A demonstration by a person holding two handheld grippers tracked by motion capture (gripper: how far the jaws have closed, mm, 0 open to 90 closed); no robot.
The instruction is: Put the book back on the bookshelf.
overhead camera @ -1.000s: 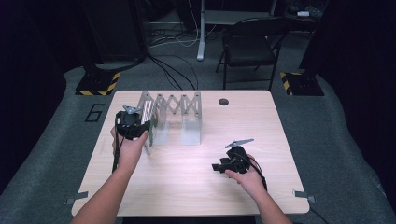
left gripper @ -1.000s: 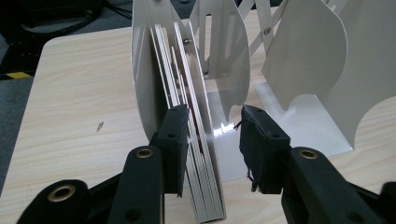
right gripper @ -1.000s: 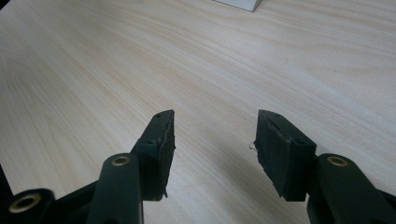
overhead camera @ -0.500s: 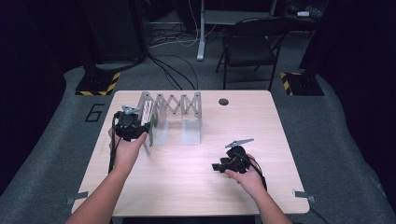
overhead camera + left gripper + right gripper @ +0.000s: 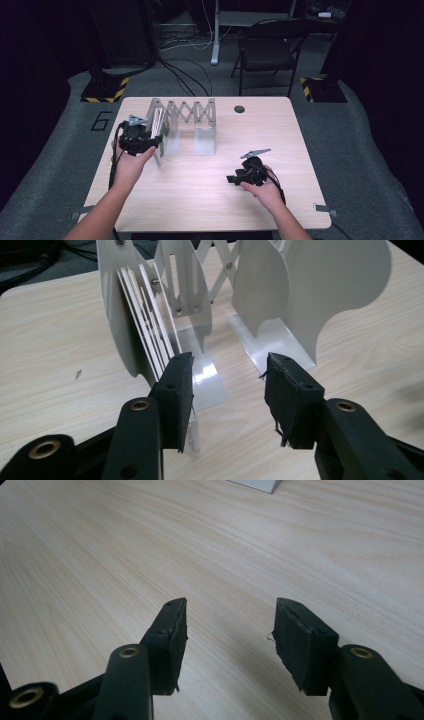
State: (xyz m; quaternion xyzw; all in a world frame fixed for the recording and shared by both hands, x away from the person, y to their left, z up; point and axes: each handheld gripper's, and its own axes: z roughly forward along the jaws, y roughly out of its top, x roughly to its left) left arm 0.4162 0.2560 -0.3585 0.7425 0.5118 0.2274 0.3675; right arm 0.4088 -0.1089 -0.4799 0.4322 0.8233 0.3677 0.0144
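While the expandable file rack point(image 5: 182, 125) stands at the far left of the worktop point(image 5: 210, 200), its accordion axis running left to right, the left claw point(image 5: 227, 385), jaws just opening and seemingly released, sits at its left end plate point(image 5: 117, 310), far nearer than the idle, empty right claw point(image 5: 235, 178).

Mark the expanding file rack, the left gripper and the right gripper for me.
expanding file rack point(image 5: 190, 111), high view, scissor lattice.
left gripper point(image 5: 227, 390), left gripper view, between its fingertips.
right gripper point(image 5: 230, 630), right gripper view, between its fingertips.
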